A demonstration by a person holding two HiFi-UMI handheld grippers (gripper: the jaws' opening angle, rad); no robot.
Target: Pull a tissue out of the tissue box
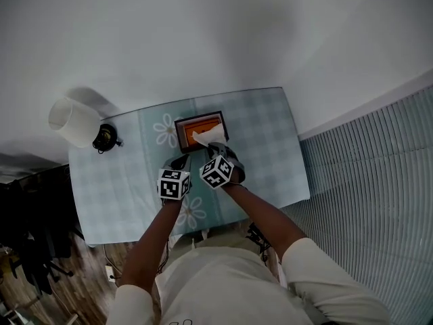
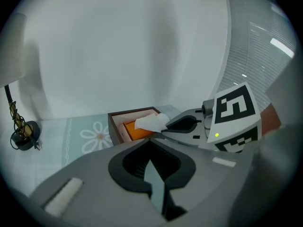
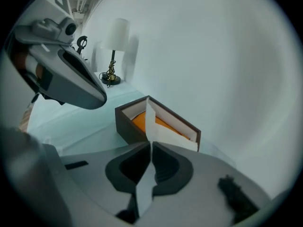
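A dark brown tissue box with an orange inside stands on the pale checked tablecloth. A white tissue sticks up out of it. My right gripper is at the box's near edge. In the right gripper view its jaws are shut on the tissue, which runs up from the box into them. My left gripper hovers just left of it, near the box's front left corner. In the left gripper view its jaws look shut with nothing held, facing the box and tissue.
A white lampshade and the lamp's black base with a coiled cable stand at the table's far left. The wall runs behind the table, and a ribbed grey floor lies to the right. A person's arms and torso are at the near edge.
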